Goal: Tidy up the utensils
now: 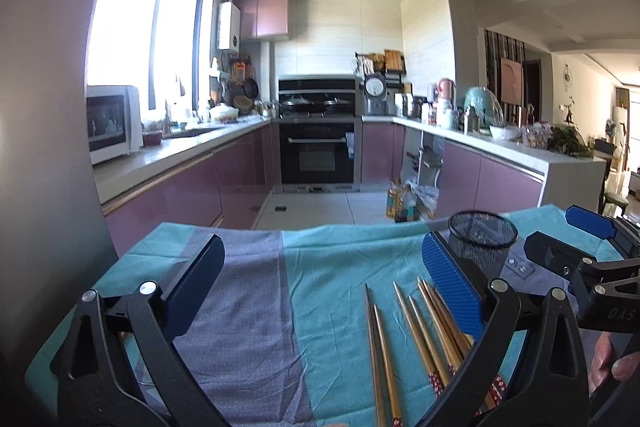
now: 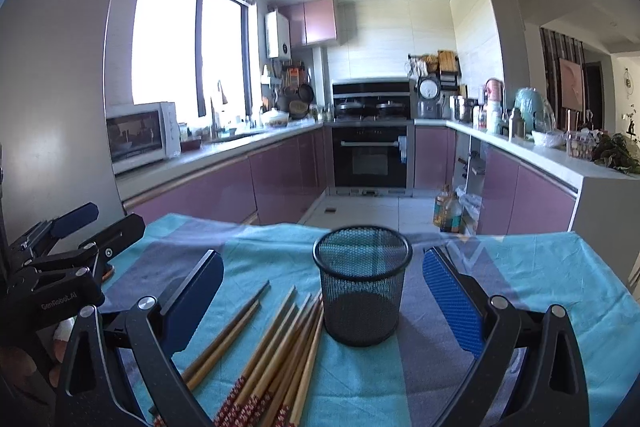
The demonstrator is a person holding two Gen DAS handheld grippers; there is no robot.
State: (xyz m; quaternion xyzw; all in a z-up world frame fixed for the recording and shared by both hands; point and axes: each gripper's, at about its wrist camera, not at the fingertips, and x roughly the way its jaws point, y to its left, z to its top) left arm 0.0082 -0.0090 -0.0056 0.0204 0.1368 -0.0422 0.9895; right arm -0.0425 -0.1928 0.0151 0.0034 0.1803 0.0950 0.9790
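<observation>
Several wooden chopsticks (image 2: 276, 347) with red patterned ends lie loose on the teal and purple cloth (image 2: 560, 287), just left of an empty black mesh cup (image 2: 362, 287) standing upright. My right gripper (image 2: 323, 287) is open and empty, its jaws wide either side of the cup and chopstick tips. In the left wrist view the chopsticks (image 1: 416, 331) lie low right and the mesh cup (image 1: 480, 243) stands behind my right finger. My left gripper (image 1: 322, 275) is open and empty above bare cloth (image 1: 240, 287), left of the chopsticks. The other gripper (image 1: 592, 251) shows at far right.
The cloth-covered table ends at a far edge (image 2: 280, 223), with kitchen floor beyond. Purple cabinets, an oven (image 2: 370, 155) and counters line the room. Bottles and bags (image 2: 452, 207) stand on the floor at right. The left gripper (image 2: 60, 259) shows at the left edge.
</observation>
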